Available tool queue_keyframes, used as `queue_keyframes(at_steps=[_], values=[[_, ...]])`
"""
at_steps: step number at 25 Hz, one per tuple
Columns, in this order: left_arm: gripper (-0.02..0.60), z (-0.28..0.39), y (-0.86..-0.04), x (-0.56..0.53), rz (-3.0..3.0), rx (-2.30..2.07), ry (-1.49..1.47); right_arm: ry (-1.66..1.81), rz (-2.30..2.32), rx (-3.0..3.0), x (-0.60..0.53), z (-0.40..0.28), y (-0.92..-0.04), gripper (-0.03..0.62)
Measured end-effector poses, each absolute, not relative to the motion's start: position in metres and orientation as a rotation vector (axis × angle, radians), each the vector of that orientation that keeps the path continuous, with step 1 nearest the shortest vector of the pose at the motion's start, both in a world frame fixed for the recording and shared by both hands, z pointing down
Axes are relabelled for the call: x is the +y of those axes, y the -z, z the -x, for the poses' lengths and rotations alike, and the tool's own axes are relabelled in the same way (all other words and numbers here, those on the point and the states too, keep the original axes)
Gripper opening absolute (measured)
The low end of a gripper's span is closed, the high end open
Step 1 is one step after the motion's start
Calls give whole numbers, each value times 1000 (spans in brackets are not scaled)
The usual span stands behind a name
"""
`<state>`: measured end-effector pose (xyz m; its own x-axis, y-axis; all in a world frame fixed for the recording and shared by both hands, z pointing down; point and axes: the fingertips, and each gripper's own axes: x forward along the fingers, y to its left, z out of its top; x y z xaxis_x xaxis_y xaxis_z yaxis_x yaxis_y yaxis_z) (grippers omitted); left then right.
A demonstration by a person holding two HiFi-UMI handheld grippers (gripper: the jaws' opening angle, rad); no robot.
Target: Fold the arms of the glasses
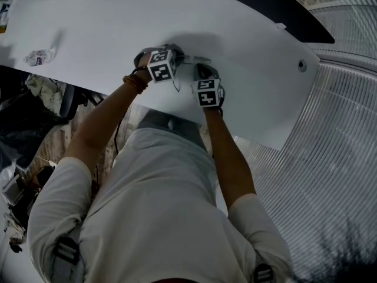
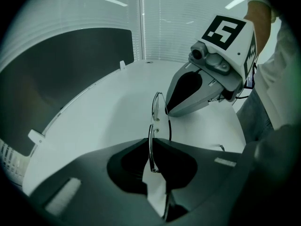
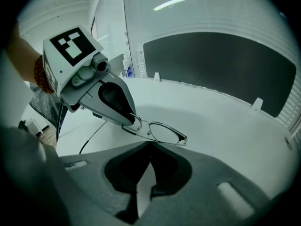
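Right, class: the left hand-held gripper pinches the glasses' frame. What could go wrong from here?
The left hand-held gripper clamps the thin rim of the glasses beside a lens; squeezing or twisting could bend it. The right hand-held gripper sits close to the frame, so a hasty push might knock it loose.

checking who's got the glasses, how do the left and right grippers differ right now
The left gripper is shut on the glasses at one lens end; the right gripper holds nothing, its jaws look together. The left gripper looks along the frame edge-on; the right gripper faces it broadside. Both point at the glasses over the table.
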<state>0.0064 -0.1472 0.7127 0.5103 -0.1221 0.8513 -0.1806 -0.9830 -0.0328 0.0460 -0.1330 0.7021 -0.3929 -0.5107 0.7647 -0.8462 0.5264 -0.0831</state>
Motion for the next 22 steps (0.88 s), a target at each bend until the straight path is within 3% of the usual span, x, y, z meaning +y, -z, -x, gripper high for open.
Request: queue_keyframes(at_steps=[8,22], values=[[29,-7,-713,-149,-2682,-277,-1503,-663,-1121,-2070,-103,-54,-688,2],[31,-7,-714,-151,-2678,-274,-1520,-700,-777,-2247,-26,62,-682,2]])
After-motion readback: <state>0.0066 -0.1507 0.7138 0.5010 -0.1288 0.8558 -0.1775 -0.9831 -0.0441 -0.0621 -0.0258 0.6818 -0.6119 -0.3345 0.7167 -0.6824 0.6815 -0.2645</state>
